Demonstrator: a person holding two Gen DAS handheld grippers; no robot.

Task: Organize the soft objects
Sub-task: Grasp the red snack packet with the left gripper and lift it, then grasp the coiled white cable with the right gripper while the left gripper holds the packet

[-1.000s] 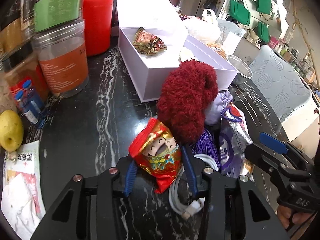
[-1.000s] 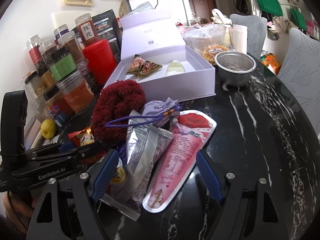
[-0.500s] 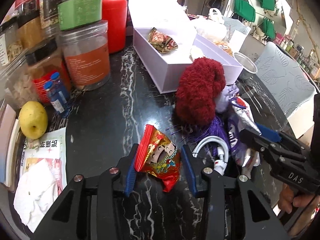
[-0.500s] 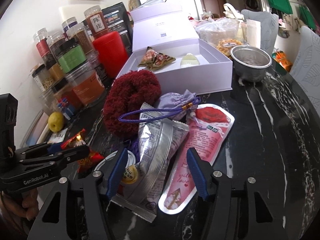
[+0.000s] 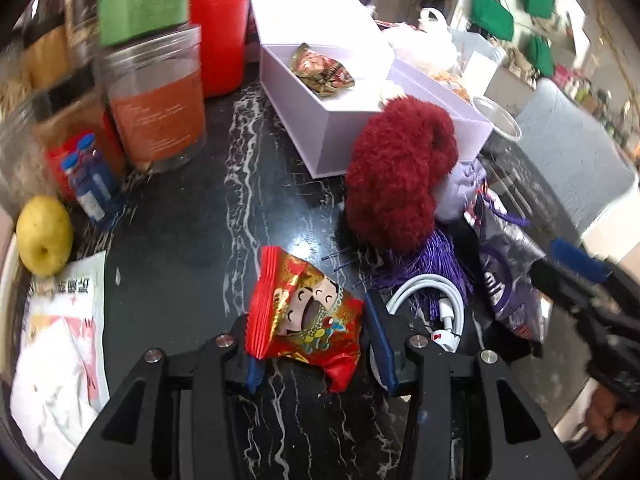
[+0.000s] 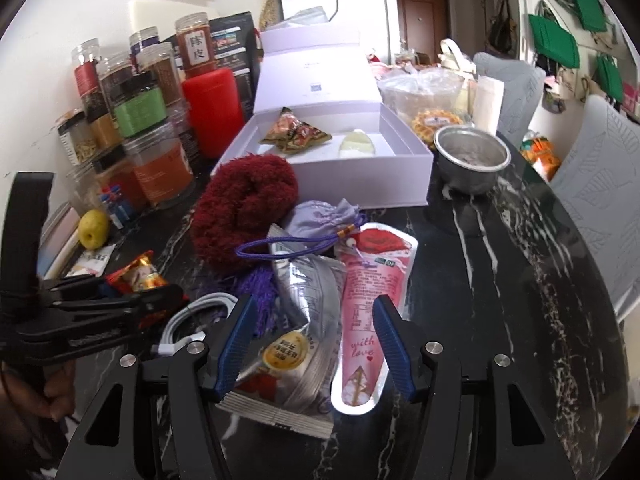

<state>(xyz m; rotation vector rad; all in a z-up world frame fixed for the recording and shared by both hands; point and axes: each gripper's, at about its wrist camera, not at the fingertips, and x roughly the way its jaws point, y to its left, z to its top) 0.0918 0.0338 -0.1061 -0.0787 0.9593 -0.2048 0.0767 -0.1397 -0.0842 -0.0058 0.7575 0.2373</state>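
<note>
A black marbled worktop point(image 6: 520, 280) is seen, with an open white box point(image 6: 360, 184) toward its far edge; a brown packet point(image 6: 294, 136) is held inside. Jars point(image 6: 140, 116) are stacked along the left edge, one labelled "陈皮". A red fluffy bundle point(image 5: 400, 180) is set just before the box, touching a lilac pouch point(image 6: 324, 218). "With love" is printed on a pink pouch point(image 6: 368, 300) lying beside a silver bag point(image 6: 308, 320); both lie between the unclenched right tongs point(image 6: 314, 344), untouched by the pads. A red snack packet point(image 5: 304, 312) is grasped by the left tongs point(image 5: 316, 344), whose jaws are opening slightly.
</note>
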